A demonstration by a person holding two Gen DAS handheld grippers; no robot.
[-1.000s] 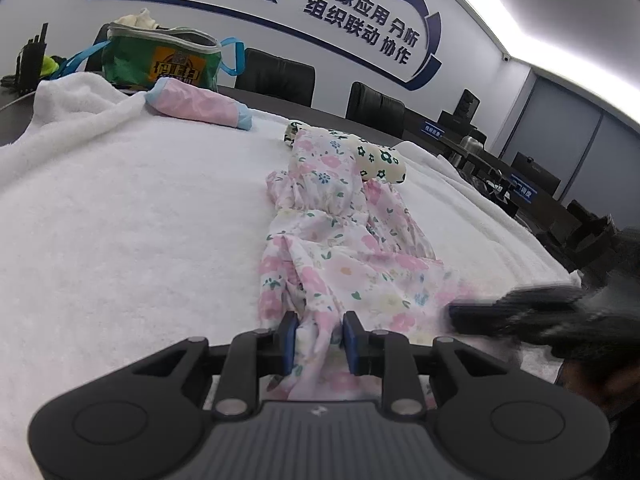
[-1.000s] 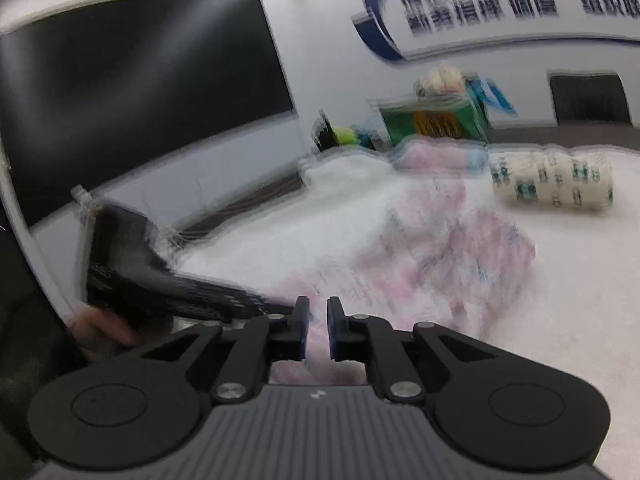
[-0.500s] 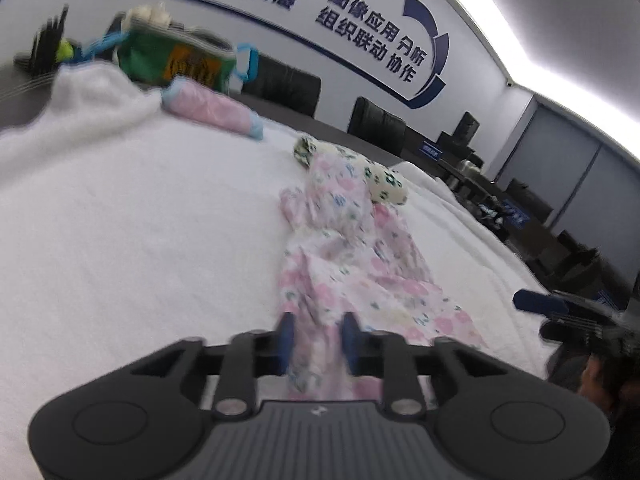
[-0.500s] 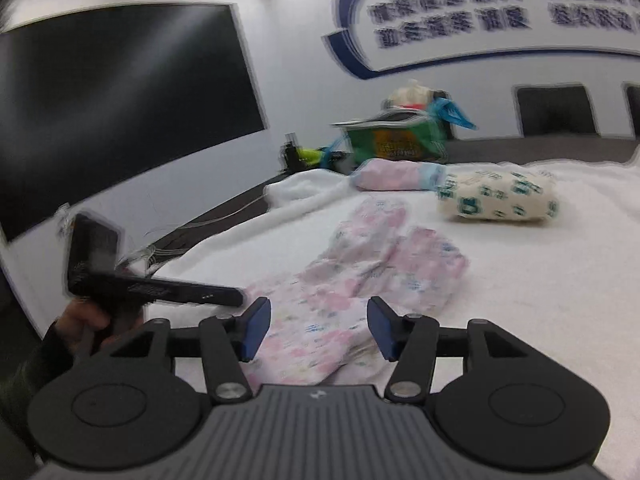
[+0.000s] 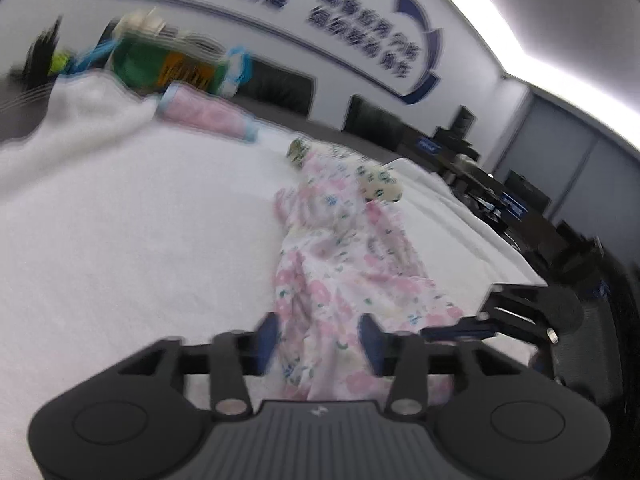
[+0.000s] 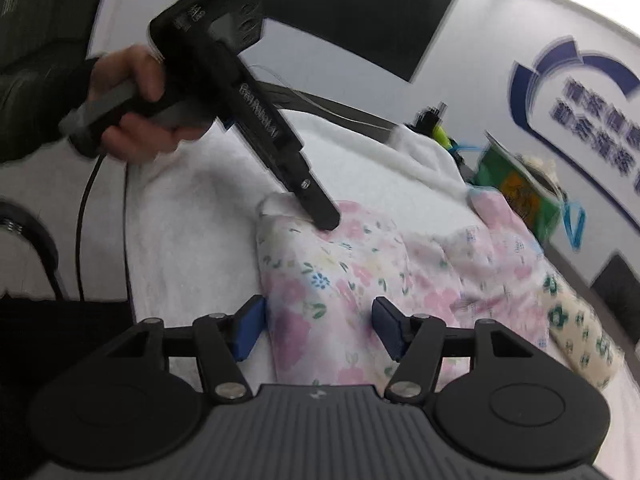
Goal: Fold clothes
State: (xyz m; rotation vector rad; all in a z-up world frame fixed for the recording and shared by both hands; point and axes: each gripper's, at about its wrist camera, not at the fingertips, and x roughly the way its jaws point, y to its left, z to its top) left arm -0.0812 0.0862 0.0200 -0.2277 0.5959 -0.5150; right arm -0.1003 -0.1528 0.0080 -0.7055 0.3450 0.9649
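Both tools have let go since a second ago: each was pinched on the near hem of the floral garment (image 5: 340,272), and now both stand spread, with the right tool swung round and lowered toward the cloth.

Progress looks partial. Two garments already lie rolled at the far side of the bench (image 5: 120,260), which is covered in white towelling: a pink roll (image 5: 208,118) and a cream roll with green flowers (image 5: 378,184). The floral garment lies lengthwise near the bench's front edge, gathered into a narrow, rumpled strip, so it is laid out but not yet folded into a bundle. A green bag (image 5: 160,64) stands behind.

Left tool (image 5: 318,340): its jaws are opening, the hem running between the blue pads without being pressed. In the right wrist view one fingertip rests on the cloth's corner.

Right tool (image 6: 316,330): jaws half spread, straddling the garment's near end, pads clear of it, holding nothing.
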